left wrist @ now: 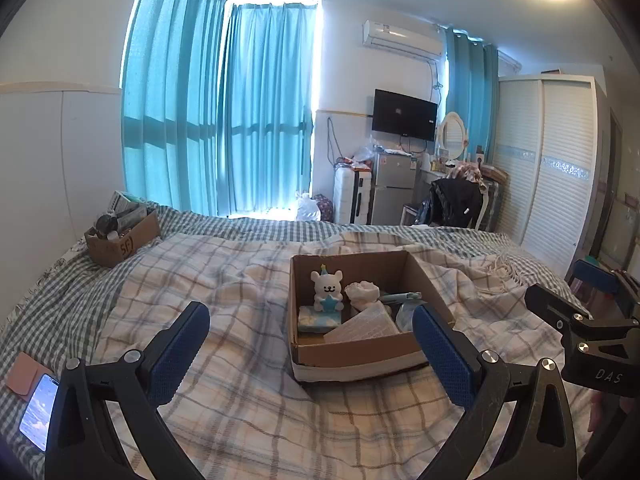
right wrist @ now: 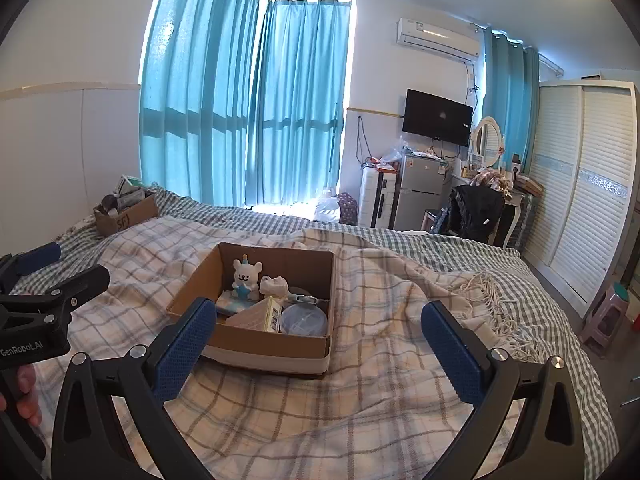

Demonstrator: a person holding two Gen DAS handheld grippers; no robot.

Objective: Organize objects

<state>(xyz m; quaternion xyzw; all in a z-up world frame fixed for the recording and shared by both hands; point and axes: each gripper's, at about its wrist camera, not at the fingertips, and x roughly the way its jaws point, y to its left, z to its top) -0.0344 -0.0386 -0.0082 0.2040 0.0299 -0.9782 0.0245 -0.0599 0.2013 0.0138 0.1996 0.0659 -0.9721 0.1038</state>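
An open cardboard box [left wrist: 356, 354] lies on the plaid blanket in the middle of the bed; it also shows in the right wrist view [right wrist: 264, 346]. It holds a white bear figure [left wrist: 327, 290] [right wrist: 246, 276], a white crumpled item [left wrist: 362, 292] [right wrist: 274, 285], a small blue packet [left wrist: 319, 318], a paper carton [right wrist: 260, 314] and a clear round lid [right wrist: 304, 319]. My left gripper [left wrist: 310, 340] is open and empty, just in front of the box. My right gripper [right wrist: 318, 332] is open and empty, in front of the box's right side.
A second cardboard box [left wrist: 122, 238] [right wrist: 126, 216] full of small items stands at the bed's far left corner. A phone [left wrist: 38, 414] lies at the bed's near left edge. A wardrobe [right wrist: 588, 184], fridge [right wrist: 420, 192] and chair [right wrist: 476, 210] stand beyond the bed.
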